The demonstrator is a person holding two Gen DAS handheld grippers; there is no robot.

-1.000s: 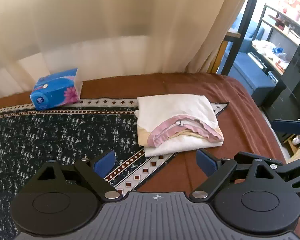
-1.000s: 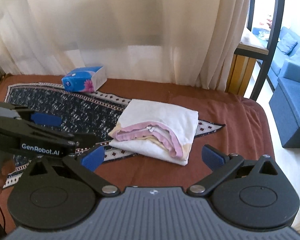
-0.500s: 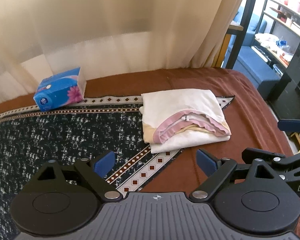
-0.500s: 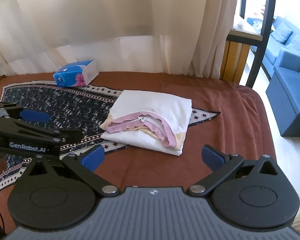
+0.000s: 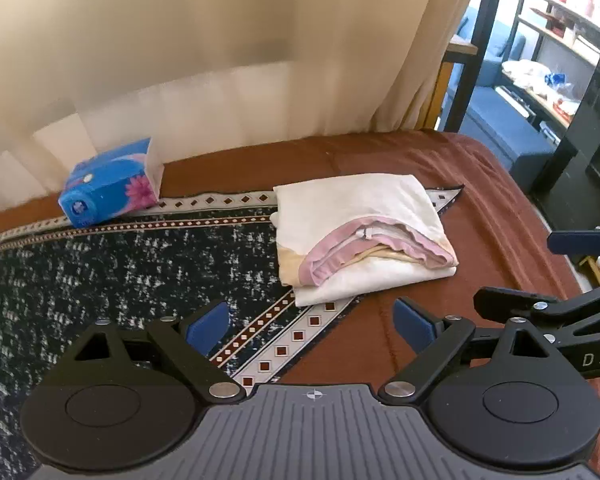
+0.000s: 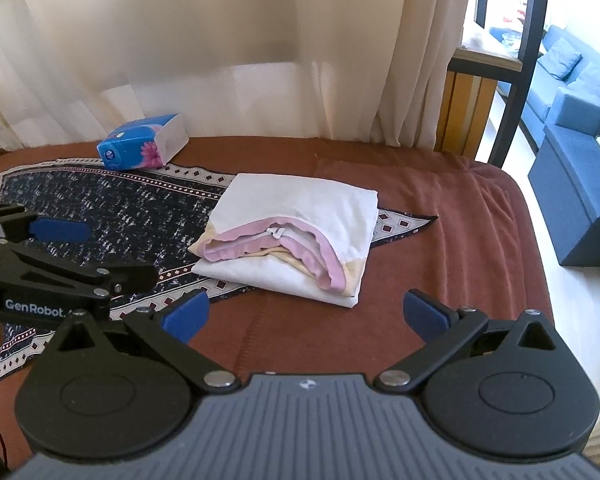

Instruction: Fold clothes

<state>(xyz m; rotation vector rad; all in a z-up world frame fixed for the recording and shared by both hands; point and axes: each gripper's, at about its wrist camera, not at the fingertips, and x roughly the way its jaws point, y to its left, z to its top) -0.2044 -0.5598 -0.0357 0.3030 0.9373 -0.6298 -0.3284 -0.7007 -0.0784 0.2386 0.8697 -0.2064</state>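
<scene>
A white garment with pink and yellow trim (image 5: 356,236) lies folded in a neat stack on the brown bed cover; it also shows in the right wrist view (image 6: 296,236). It rests partly on a dark patterned cloth (image 5: 100,272). My left gripper (image 5: 312,324) is open and empty, held above the bed in front of the stack. My right gripper (image 6: 306,314) is open and empty, also short of the stack. Each gripper shows in the other's view, the right one (image 5: 560,280) and the left one (image 6: 52,256).
A blue tissue pack (image 5: 112,184) sits at the back near the cream curtain (image 5: 220,60). The bed's right edge (image 6: 540,280) drops to the floor. A black metal post (image 6: 520,60) and blue sofa (image 6: 580,184) stand to the right.
Both grippers have drawn back and up from the folded stack a little, so it sits farther away in both views. The stack itself has not moved.
</scene>
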